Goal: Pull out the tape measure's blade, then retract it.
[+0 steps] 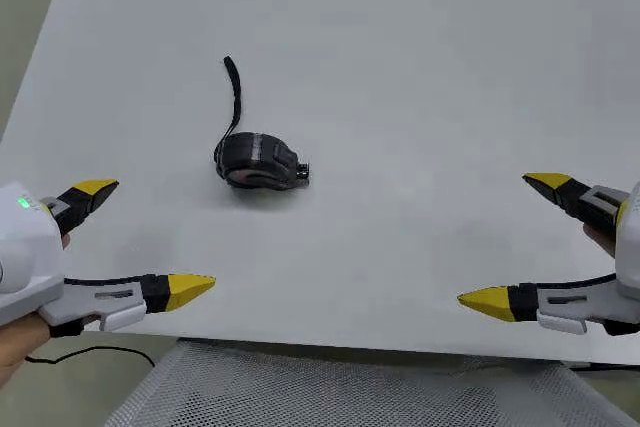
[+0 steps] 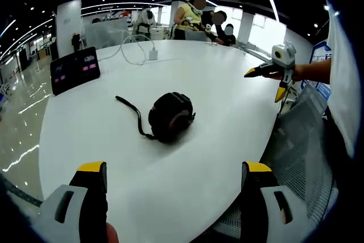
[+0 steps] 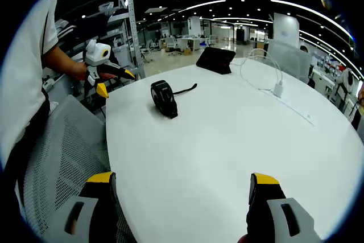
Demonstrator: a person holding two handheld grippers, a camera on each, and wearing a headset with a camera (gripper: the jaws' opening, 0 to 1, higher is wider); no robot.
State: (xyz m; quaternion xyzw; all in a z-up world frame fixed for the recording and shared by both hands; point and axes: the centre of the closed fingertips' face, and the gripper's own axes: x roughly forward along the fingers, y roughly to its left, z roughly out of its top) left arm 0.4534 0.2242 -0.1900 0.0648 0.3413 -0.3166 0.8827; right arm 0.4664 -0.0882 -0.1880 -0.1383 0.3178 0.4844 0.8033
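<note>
A black tape measure (image 1: 258, 162) with a black wrist strap (image 1: 234, 92) lies on the white table (image 1: 420, 97), its blade fully inside. It also sits mid-table as the tape measure (image 2: 170, 116) in the left gripper view and the tape measure (image 3: 164, 98) in the right gripper view. My left gripper (image 1: 150, 239) hovers open at the near left edge, well short of the tape. My right gripper (image 1: 518, 243) hovers open at the near right edge, also apart from it. Both hold nothing. Each gripper's yellow tips rise in its own view: left gripper (image 2: 175, 169), right gripper (image 3: 183, 178).
A dark tablet (image 2: 75, 69) lies at the table's far side, with a white cable and charger (image 2: 151, 55) near it. A mesh chair (image 1: 340, 392) stands at the near edge. People stand at the far end of the room.
</note>
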